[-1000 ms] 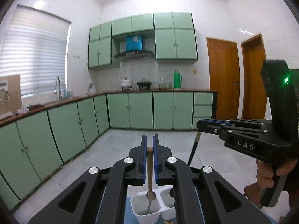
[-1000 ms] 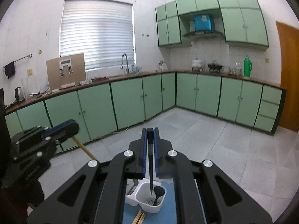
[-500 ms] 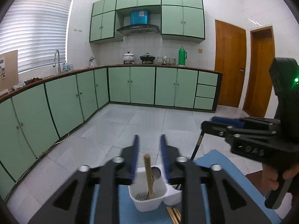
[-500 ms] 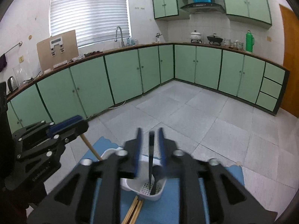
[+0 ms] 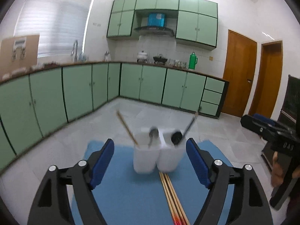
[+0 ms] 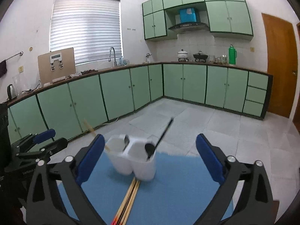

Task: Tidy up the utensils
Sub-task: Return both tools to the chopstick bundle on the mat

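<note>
Standing between both wide-open tools, the white holder holds two spoons.

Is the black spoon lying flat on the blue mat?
No, the black spoon stands tilted in the white holder's right compartment; only the chopsticks lie on the blue mat.

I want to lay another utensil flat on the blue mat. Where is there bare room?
Bare blue mat lies right of the chopsticks, and more lies left of them. It is crowded at the middle: the white holder with two spoons, chopsticks touching its base.
</note>
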Tool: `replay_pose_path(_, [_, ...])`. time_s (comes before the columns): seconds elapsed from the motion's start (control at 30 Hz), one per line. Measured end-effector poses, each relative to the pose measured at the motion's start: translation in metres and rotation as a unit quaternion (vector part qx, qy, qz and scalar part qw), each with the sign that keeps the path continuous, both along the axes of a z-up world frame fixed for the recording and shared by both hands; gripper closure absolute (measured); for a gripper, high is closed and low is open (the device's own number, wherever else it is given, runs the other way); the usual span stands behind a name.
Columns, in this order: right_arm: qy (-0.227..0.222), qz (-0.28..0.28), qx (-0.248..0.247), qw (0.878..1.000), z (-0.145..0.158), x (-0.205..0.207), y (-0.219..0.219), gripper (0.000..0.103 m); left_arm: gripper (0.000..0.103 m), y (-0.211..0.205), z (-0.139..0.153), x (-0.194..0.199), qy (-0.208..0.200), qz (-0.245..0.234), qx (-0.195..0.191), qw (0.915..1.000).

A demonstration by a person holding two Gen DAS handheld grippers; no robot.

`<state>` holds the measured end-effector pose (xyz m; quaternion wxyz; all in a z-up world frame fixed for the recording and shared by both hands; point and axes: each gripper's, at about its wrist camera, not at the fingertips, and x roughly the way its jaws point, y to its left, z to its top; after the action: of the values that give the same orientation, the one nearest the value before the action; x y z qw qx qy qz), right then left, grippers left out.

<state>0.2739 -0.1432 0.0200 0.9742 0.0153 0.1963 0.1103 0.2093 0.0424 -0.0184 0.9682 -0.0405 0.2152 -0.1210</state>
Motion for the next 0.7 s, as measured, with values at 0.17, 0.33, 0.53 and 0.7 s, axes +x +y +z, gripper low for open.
replay_pose_path(0.17, [0.037,-0.012,0.005,0.999,-0.046,-0.042,0.004,0.007,0.025,-0.001,-0.035,-0.029,0.037,0.002,0.022,0.9991])
replay_pose_path(0.33, [0.076,-0.020,-0.008,0.997,-0.092,-0.073,0.012,0.007,0.025,-0.001,-0.072,-0.043,0.079,0.007,0.036,0.9962])
replay_pose_path(0.53, [0.113,-0.022,-0.003,0.993,-0.132,-0.097,0.021,0.007,0.025,-0.004,-0.105,-0.056,0.099,0.013,0.058,0.9933])
replay_pose_path(0.7, [0.142,-0.024,-0.017,0.989,-0.161,-0.105,0.029,0.008,0.025,-0.007,-0.124,-0.064,0.124,0.006,0.074,0.9896])
